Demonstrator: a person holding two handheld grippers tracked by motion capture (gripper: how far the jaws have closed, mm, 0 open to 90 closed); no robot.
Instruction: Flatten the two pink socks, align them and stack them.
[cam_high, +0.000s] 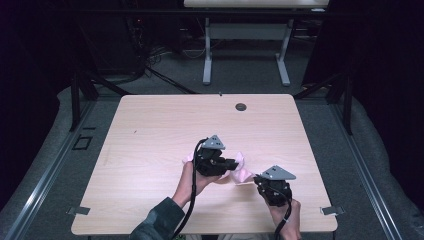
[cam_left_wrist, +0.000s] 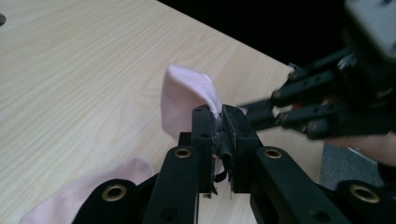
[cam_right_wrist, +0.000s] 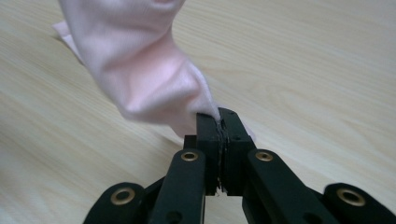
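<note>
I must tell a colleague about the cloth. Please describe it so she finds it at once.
Look at the wooden table, near its front edge. Between the two black hand-held grippers lies a small pink cloth, pinched by both. It is the only soft, pale pink thing there.

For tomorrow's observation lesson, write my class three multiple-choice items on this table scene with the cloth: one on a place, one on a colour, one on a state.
1. Where on the table does the cloth lie?
A. far left corner
B. near side, right of the middle
C. on the floor

2. What colour is the cloth?
A. pale pink
B. dark green
C. yellow

3. How do the left tongs and the right tongs stand?
A. both wide open
B. one open, one shut
C. both shut on the cloth

Answers:
1 B, the high view shows it between the two hands near the person's edge.
2 A, pink in all views.
3 C, each gripper view shows cloth pinched between closed jaws.
</note>
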